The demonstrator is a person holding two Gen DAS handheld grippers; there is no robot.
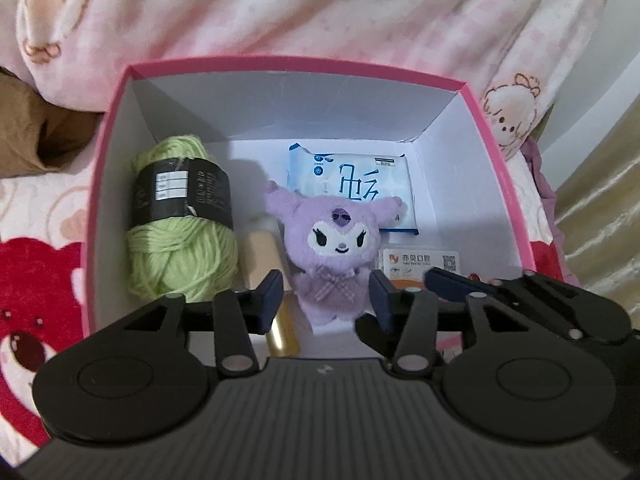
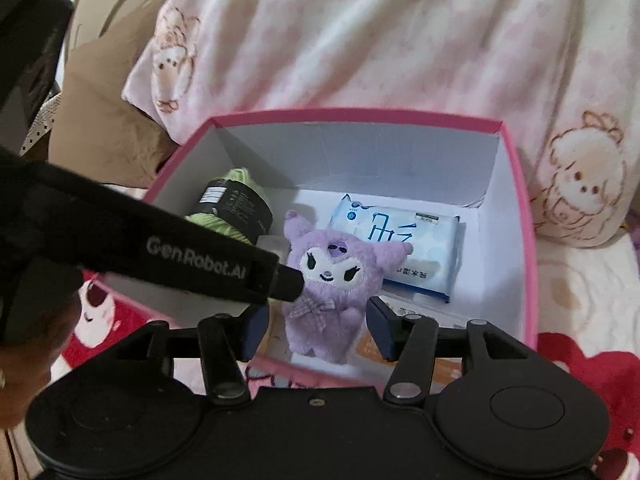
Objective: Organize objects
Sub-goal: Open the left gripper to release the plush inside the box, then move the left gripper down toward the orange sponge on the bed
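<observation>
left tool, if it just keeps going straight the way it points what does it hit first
Most likely the purple plush toy. The left tool is open, with the plush's lower body between its fingers inside the pink box. The wet wipes pack lies behind the plush. Depth is hard to judge here.

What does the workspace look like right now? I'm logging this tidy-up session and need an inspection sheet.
Surface: bed covered with a pink cartoon-print blanket.
Job's things: pink box, open, holding green yarn, purple plush, wipes pack, white card and a beige tube.
Clutter: brown cloth left of the box.
Grippers: left claw open around the plush's body; right claw open, also straddling the plush.
Cables: nothing seen.
Surroundings: red bear print on the bedding; beige fabric on the right.
</observation>
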